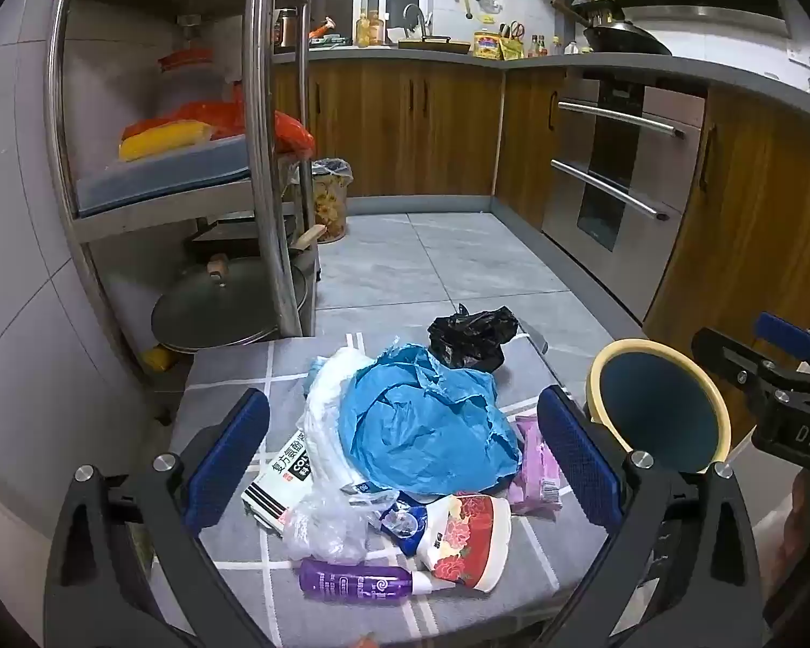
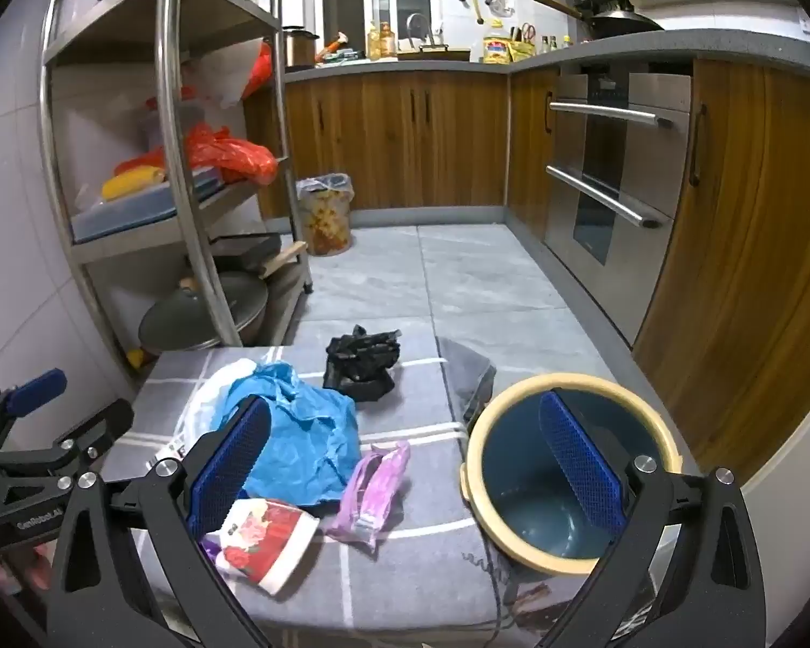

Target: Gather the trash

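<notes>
While both grippers are hanging spread wide over the grey checked cloth (image 1: 232, 545), we are looking down at a heap of trash lying between and ahead of the left gripper's (image 1: 402, 464) fingers. Nothing is sitting between the pads of either one.

Beyond the heap, the steel rack (image 1: 267, 162) is standing ahead and to the left gripper's left, with a lined floor bin (image 1: 329, 200) past it. Just beside the left gripper's right finger, the bucket (image 1: 659, 410) is gaping open; we are seeing the right gripper's (image 2: 405, 464) right finger showing in front of its mouth, while the right gripper's left finger is lying over the heap's near edge.

Largest in the heap, the blue bag (image 1: 426, 421) is sitting dead ahead of the left gripper, on top of a white bag (image 1: 324, 410). Farther out, the black bag (image 1: 472, 337) is lying apart. Nearer in, the red cup (image 1: 470, 537) is lying on its side, with the purple tube (image 1: 356, 586) closest to the left gripper. By that gripper's left finger the box (image 1: 283, 478) is peeking out; by its right finger, the pink pack (image 1: 537, 467) is resting.
</notes>
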